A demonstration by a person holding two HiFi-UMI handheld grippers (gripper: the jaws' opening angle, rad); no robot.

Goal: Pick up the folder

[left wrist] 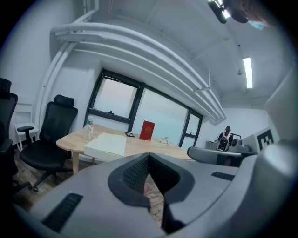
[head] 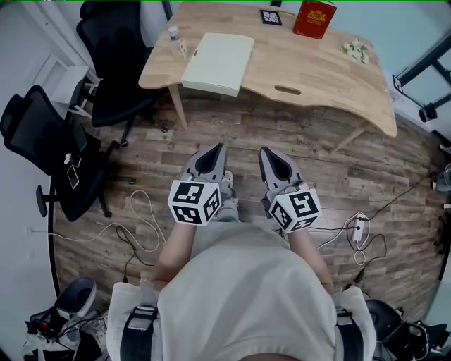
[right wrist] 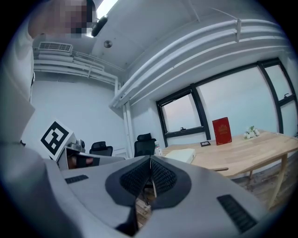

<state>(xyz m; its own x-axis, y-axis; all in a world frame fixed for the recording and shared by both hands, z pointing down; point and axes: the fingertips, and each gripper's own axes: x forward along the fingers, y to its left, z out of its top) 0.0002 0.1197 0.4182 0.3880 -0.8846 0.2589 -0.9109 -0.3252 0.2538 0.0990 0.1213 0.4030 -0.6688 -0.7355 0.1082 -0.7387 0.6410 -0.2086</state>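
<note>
Where the plank floor (head: 296, 176) runs toward us, our own body hides its near part, and loose cables (head: 141, 225) trail across it on both sides. Beyond it stands the pale wooden table (head: 317, 77), its far edge cut off at the top of the head view. Behind it the gripper views show dark-framed windows (left wrist: 121, 100) and white pipes (left wrist: 139, 46) under the ceiling. Two black office chairs (head: 113, 56) stand by the table's left end, one nearer us than the other.

The folder (head: 218, 62), cream and closed, lies flat on the table's left part with its near edge at the rim, well apart from both grippers. We hold the left gripper (head: 219, 148) and the right gripper (head: 263, 151) side by side over the floor, short of the table, each with its jaws pressed together on nothing.

A red book (head: 314, 18) stands at the far edge, and a bottle (head: 176, 41) stands just left of the folder. We cannot make out the small pale things (head: 356, 49) at the right end.
</note>
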